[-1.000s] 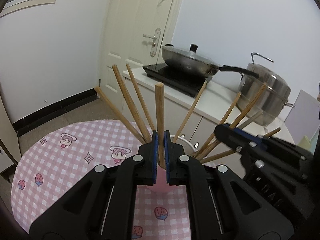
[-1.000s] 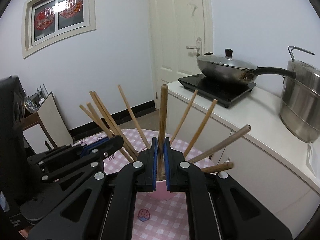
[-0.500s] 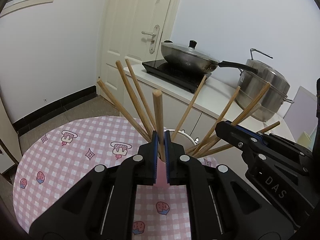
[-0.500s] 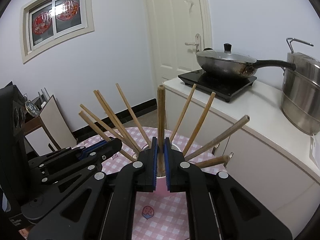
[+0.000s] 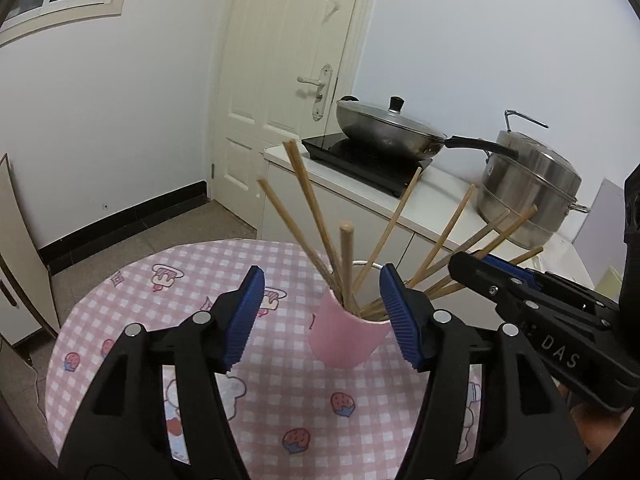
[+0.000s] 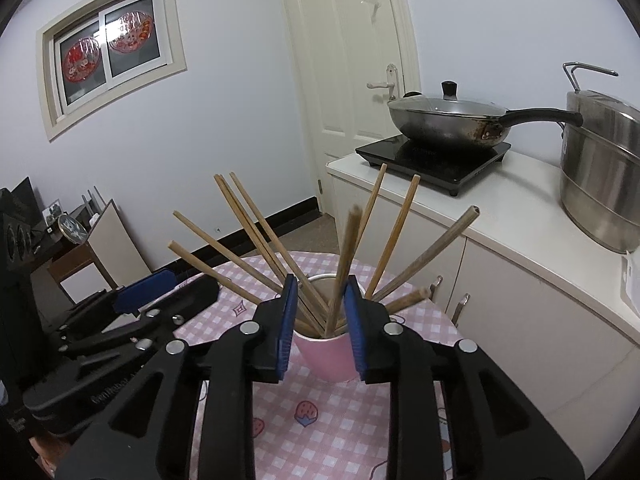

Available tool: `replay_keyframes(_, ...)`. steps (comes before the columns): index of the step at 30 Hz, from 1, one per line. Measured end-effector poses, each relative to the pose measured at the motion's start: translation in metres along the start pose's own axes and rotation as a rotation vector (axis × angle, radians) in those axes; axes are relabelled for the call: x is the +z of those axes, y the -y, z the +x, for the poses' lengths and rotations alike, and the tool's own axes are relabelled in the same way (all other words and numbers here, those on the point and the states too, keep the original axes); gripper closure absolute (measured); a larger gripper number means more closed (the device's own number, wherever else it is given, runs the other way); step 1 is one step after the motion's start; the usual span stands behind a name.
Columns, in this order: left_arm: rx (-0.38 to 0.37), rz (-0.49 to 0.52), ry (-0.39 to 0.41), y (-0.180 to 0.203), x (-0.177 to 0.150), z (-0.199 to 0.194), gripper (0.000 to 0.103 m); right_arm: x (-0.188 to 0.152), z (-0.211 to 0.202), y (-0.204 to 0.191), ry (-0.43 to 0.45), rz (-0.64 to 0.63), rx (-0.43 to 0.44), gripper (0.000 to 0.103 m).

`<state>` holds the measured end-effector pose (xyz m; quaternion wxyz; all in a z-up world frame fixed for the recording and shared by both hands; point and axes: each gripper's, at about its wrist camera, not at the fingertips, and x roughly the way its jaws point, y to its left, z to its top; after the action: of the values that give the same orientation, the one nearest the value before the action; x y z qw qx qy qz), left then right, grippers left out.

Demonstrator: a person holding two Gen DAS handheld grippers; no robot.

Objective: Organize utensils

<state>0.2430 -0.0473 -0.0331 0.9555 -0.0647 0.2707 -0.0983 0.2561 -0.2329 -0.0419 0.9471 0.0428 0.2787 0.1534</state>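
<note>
A pink cup (image 5: 346, 342) stands on the round table's pink checked cloth (image 5: 160, 320) with several wooden chopsticks (image 5: 308, 200) fanned out of it. My left gripper (image 5: 322, 276) hangs just before the cup, its jaws opening wide. One upright chopstick (image 5: 346, 264) stands free between them, touching neither pad. In the right wrist view my right gripper (image 6: 321, 284) is over the same cup (image 6: 324, 358), jaws opening. A motion-blurred chopstick (image 6: 345, 268) leans in the gap, clear of the pads. Each gripper shows in the other's view: the right gripper (image 5: 472, 264), the left gripper (image 6: 188, 282).
Behind the table runs a white counter (image 6: 520, 240) with a lidded wok (image 6: 448, 120) on a black hob and a steel pot (image 6: 600, 168). A white door (image 5: 288, 80) stands beyond it. A window (image 6: 112, 48) and dark furniture (image 6: 24, 232) lie to the left.
Both grippers were shut on an upright chopstick each; now both have let go and spread, the left far wider. The released chopsticks stand in the cup. The left gripper drew back slightly.
</note>
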Motion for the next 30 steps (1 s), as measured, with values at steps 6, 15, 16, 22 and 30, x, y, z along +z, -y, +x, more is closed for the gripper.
replay_keyframes(6,0.048,0.014,0.013,-0.006,-0.003,-0.021,0.036,-0.005,-0.018,-0.004,0.025,0.006,0.002,0.072)
replay_keyframes(15,0.132,0.111,0.124,0.004,-0.019,-0.077,0.021,-0.032,-0.053,-0.020,0.092,-0.025,-0.037,0.061)
replay_keyframes(16,0.141,0.125,0.139,0.005,-0.021,-0.084,0.019,-0.036,-0.059,-0.024,0.100,-0.038,-0.041,0.060)
replay_keyframes(22,0.165,0.135,0.206,0.009,-0.028,-0.118,0.014,-0.049,-0.088,-0.040,0.173,-0.072,-0.084,0.045)
replay_keyframes(30,0.163,0.114,0.250,0.007,-0.037,-0.148,0.012,-0.061,-0.122,-0.058,0.279,-0.093,-0.125,0.026)
